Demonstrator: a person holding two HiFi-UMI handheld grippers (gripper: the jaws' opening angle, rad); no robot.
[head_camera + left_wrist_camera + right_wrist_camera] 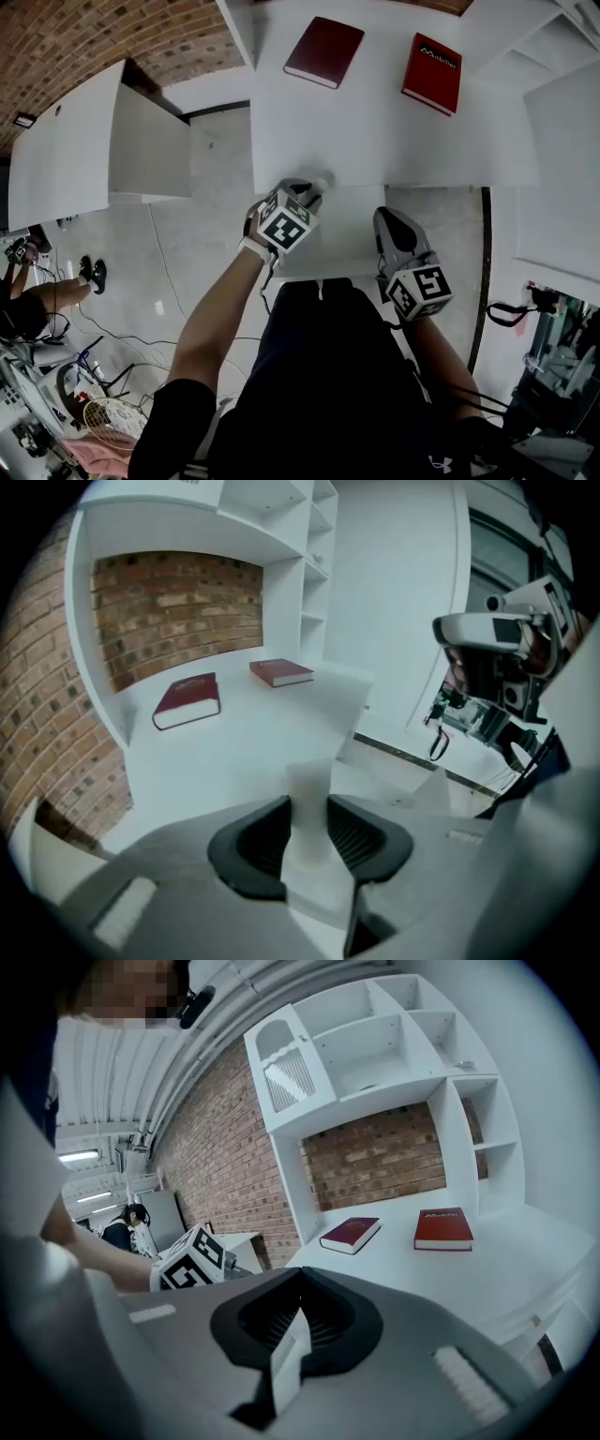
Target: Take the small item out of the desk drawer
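My left gripper (pixel 314 188) hangs just above the front edge of the white desk (pixel 375 131). It is shut on a small whitish, translucent item (pixel 322 182). In the left gripper view the item (pixel 309 785) stands upright between the dark pads (pixel 262 841) of the left gripper (pixel 307 808). Below the desk edge a white panel (pixel 328 244) juts toward me; it looks like the pulled-out drawer. My right gripper (pixel 385 218) floats over that panel's right side, and in its own view the right gripper (pixel 300 1283) has its jaws together on nothing.
A dark red book (pixel 324 52) and a brighter red book (pixel 432 73) lie at the back of the desk. A white shelf unit (pixel 375 1044) rises behind it against brick. A second white table (pixel 66 150) stands left; cables and gear (pixel 103 412) litter the floor.
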